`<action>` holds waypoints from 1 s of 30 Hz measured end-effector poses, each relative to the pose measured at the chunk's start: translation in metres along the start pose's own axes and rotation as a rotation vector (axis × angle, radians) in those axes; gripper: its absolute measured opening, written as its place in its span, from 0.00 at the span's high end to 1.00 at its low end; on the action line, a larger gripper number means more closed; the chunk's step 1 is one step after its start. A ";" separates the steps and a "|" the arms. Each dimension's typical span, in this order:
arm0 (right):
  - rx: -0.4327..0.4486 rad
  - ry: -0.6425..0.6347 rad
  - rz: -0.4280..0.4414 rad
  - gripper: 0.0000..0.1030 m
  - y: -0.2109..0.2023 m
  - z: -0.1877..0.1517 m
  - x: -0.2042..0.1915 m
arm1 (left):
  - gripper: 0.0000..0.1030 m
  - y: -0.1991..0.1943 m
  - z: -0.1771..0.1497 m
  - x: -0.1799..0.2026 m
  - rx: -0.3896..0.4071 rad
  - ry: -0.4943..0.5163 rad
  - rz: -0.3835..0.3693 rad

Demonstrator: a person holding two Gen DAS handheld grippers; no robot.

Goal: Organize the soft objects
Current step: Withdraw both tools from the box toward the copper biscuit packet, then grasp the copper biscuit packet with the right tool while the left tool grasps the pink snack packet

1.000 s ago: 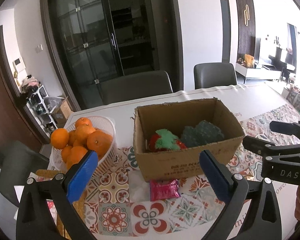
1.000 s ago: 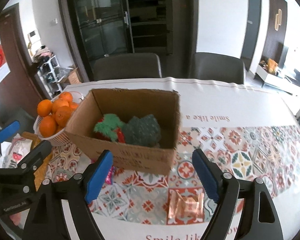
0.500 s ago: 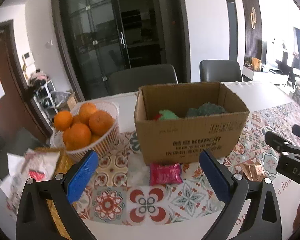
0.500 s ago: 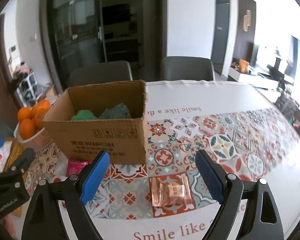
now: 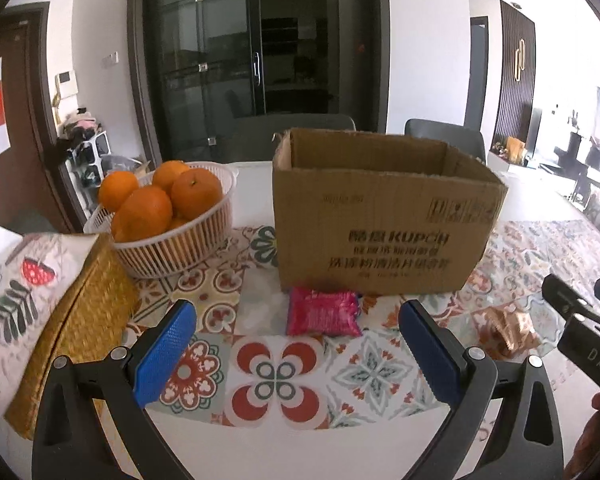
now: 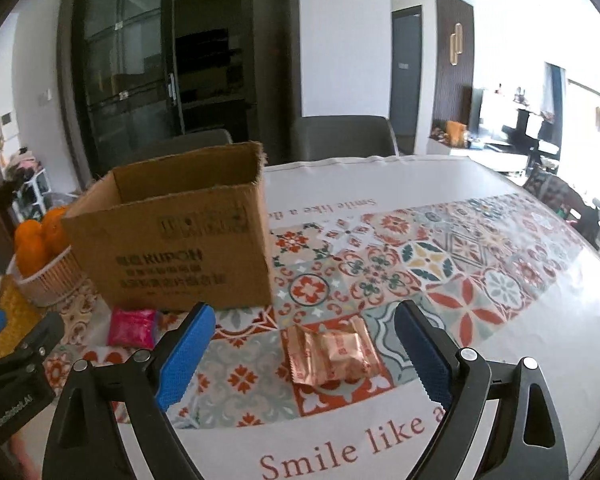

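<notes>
Woven straw covers the tissue box [image 5: 76, 312] at your far left, with a printed cloth [image 5: 16, 280] draped over its top. Just right of it stands the white slatted basket [image 5: 172, 248], piled with oranges [image 5: 148, 208]. Next in line is the open cardboard box [image 5: 380, 224], upright on the tiled-pattern cloth that covers the surface [image 5: 276, 376]; from this low angle you cannot see inside it.

Your left tongs [image 5: 296, 356] are spread wide and hold nothing. The pink packet [image 5: 323, 317] lies flat on the surface ahead of them, between the two blue pads [image 5: 164, 356] in line of sight and touching or nearly touching the front wall of the box. Further right, the copper-coloured packet [image 5: 508, 330] lies near the box's right front corner, well clear of the pink one.

In the right wrist view, your right tongs [image 6: 304, 356] are likewise fully apart and empty. The copper-coloured packet [image 6: 334, 356] lies between their blue pads [image 6: 184, 360], closer to the right-hand one but touching neither, flat on an orange tile of the cloth. The pink packet [image 6: 133, 327] sits to its left, in front of the cardboard box [image 6: 180, 236], with the left tongs [image 6: 16, 364] beside it at the frame edge.
</notes>
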State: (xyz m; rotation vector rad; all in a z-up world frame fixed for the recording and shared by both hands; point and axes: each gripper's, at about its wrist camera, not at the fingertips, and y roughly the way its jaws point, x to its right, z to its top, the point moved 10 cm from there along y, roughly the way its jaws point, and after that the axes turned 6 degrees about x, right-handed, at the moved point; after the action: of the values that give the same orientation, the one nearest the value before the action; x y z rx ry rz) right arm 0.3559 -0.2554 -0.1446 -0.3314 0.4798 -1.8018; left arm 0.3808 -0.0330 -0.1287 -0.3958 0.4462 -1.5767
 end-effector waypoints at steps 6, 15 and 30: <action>-0.021 0.016 -0.005 0.10 0.008 -0.022 0.002 | 0.00 0.012 -0.016 0.003 -0.018 -0.005 -0.019; -0.156 0.041 0.005 0.10 0.047 -0.052 0.005 | 0.00 0.051 -0.033 0.015 -0.089 0.011 -0.035; -0.327 -0.010 -0.050 0.10 0.098 -0.082 0.008 | 0.00 0.111 -0.042 0.032 -0.168 0.050 -0.053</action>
State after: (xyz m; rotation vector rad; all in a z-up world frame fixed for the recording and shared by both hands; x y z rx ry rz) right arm 0.3990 -0.2732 -0.2643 -0.5814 0.7673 -1.7676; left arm 0.4534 -0.0673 -0.2215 -0.5005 0.6141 -1.6087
